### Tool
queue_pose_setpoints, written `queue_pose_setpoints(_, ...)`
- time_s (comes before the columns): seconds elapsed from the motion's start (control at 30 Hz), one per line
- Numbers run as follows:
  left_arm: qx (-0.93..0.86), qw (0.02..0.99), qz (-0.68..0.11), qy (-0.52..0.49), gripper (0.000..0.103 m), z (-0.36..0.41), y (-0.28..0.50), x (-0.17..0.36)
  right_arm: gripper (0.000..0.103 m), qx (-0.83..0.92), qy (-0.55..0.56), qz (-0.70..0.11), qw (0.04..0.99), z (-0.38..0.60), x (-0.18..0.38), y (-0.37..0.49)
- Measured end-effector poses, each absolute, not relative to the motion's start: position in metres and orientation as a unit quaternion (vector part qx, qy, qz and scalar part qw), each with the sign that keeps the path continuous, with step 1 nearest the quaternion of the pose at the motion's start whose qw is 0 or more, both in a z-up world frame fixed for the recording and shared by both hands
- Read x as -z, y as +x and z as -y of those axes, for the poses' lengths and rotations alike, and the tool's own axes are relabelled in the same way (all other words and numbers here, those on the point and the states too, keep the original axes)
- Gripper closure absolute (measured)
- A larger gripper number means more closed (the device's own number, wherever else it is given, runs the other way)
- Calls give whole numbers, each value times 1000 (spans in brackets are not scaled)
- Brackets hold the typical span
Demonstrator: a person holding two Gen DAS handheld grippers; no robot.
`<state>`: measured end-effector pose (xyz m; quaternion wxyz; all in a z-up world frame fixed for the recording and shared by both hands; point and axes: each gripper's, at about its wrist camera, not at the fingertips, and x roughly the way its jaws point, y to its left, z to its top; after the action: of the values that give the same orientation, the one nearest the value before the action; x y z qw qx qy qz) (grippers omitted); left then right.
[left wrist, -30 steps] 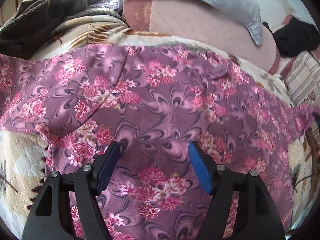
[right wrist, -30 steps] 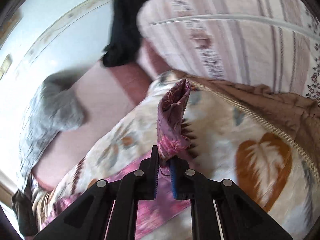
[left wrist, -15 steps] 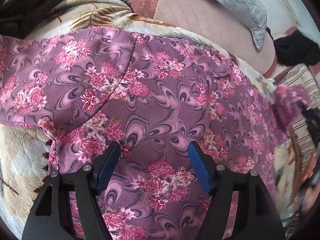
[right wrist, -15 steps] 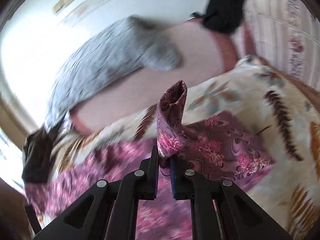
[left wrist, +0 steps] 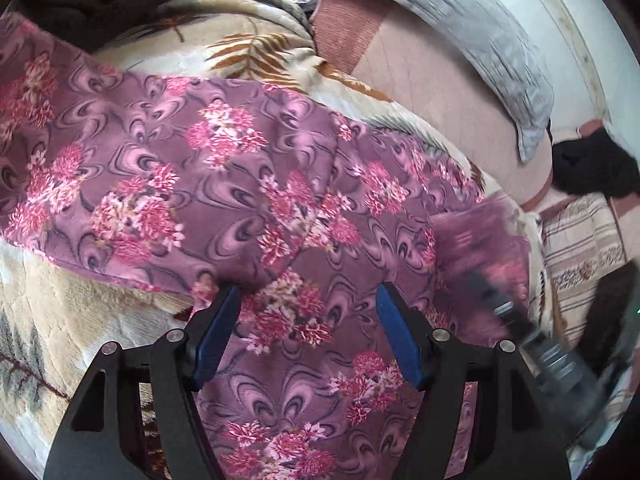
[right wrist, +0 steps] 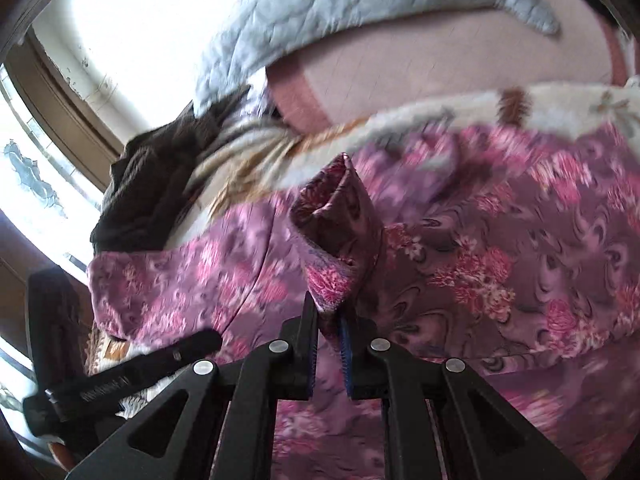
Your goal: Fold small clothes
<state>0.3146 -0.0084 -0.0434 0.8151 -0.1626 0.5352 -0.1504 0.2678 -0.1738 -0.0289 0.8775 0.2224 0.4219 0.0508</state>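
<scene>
Your right gripper (right wrist: 329, 322) jaws clench a corner of the purple floral-print fabric garment (left wrist: 256, 184) to fold it over toward 9 o'clock, while your left gripper (left wrist: 308, 332) jaws hang spread wide above the cloth, grasping nothing.

The right gripper (right wrist: 328, 336) pinches a bunched fold of the purple floral garment (right wrist: 500, 264), which rises straight ahead of the fingers (right wrist: 308, 320) (blurred). Left of the fingers lies the other gripper's black arm (right wrist: 120, 380); beyond the fingertips, a leaf-print blanket (right wrist: 400, 136) and grey quilt (right wrist: 340, 8)

Purple garment (left wrist: 248, 184) with pink flowers; cream blanket (left wrist: 80, 312), seemingly brown-leafed.
</scene>
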Motion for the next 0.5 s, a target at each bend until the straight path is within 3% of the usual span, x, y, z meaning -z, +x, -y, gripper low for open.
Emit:
queue_pose_setpoints(0.1,157,810,-541,-163,33,12,317,47,78,-70,234,-478,843,157,57,265)
queue_pose_setpoints(0.2,181,802,-545,-164,33,23,315,52,70,-80,230,-458,855,163,45,244)
queue_pose_setpoints(0.33,212,786,-554,-175,33,40,311,60,52,5,286,-351,892,234,12,199)
queue_pose_setpoints(0.5,212,805,-534,-144,22,67,304,58,51,166,383,-243,876,345,6,143)
